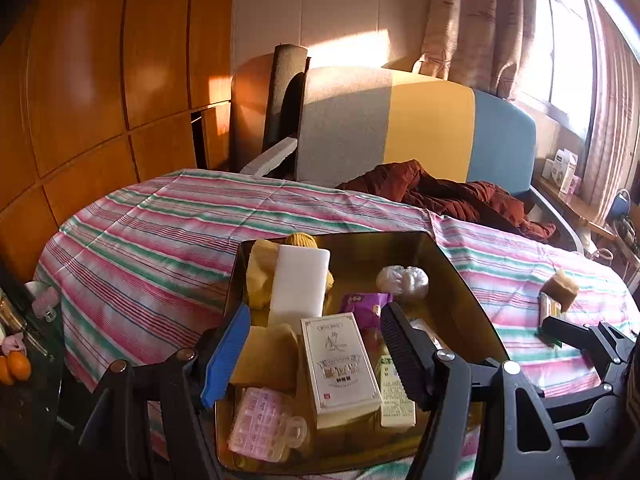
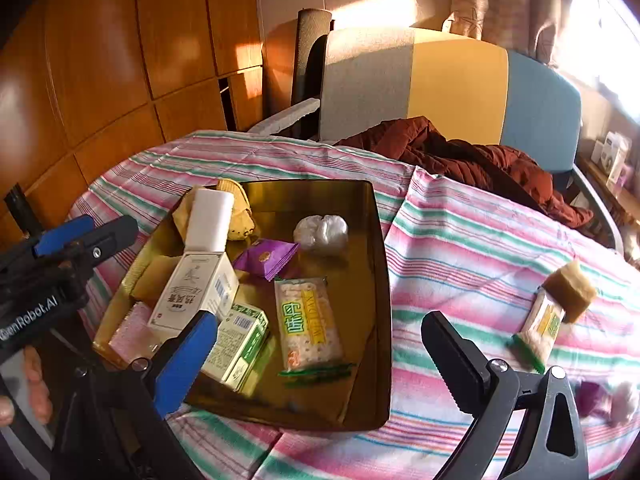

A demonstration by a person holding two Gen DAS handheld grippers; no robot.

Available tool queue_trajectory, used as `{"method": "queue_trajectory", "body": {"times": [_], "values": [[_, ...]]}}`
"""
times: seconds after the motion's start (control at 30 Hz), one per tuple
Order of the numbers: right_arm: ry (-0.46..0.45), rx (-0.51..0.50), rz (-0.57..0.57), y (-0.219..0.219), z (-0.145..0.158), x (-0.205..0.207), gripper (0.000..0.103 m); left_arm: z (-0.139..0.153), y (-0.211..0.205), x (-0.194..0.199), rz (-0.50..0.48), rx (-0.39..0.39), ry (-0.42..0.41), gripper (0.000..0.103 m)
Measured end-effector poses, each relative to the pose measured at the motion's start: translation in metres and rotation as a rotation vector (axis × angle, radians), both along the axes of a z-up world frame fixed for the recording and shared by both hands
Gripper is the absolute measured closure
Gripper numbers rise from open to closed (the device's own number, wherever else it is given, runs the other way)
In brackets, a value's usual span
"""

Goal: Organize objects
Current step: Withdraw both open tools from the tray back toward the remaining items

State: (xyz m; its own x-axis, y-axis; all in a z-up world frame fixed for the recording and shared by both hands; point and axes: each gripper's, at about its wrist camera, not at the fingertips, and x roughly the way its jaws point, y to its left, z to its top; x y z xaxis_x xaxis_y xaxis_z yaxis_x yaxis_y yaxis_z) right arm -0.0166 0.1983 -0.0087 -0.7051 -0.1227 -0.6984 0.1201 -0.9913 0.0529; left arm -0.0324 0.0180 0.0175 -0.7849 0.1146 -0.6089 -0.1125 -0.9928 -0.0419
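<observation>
The brown tray (image 2: 376, 280) sits on the striped tabletop (image 2: 460, 240), holding a white box (image 2: 192, 292), a green-and-white box (image 2: 240, 344), a cracker packet (image 2: 310, 322), a purple sachet (image 2: 266, 258) and a white block (image 2: 210, 220). The right claw (image 2: 316, 356) hangs above the tray's near right edge, jaws spread wide, empty. Another cracker packet (image 2: 540, 330) lies well right, outside the tray. The left claw (image 1: 312, 352) hovers over the white box (image 1: 340, 372), jaws apart, gripping nothing.

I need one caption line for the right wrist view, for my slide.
Open right gripper above a brown tray of snacks and boxes on a striped tablecloth; a cracker packet lies outside.
</observation>
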Motion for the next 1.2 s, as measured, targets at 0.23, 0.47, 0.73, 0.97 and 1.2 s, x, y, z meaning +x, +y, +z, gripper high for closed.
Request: {"method": "queue_trajectory", "body": {"times": [0.23,0.47,0.73,0.97,1.2], "values": [[0.007,-0.113,-0.02,0.015,0.003,0.013,0.0,0.001,0.01,0.011,-0.032,-0.02,0.003,0.034],[0.031,-0.052,-0.048,0.016,0.002,0.023,0.0,-0.002,0.017,0.017,-0.08,0.005,-0.019,0.034],[0.059,-0.013,-0.075,0.023,0.005,0.031,0.0,-0.004,0.031,0.022,-0.127,0.002,-0.029,0.034],[0.044,-0.014,-0.117,0.042,0.002,0.032,0.0,-0.005,0.04,0.024,-0.155,-0.034,-0.037,0.034],[0.0,-0.024,-0.179,0.075,-0.005,0.031,0.0,-0.005,0.052,0.027,-0.21,-0.039,-0.038,0.034]]}}
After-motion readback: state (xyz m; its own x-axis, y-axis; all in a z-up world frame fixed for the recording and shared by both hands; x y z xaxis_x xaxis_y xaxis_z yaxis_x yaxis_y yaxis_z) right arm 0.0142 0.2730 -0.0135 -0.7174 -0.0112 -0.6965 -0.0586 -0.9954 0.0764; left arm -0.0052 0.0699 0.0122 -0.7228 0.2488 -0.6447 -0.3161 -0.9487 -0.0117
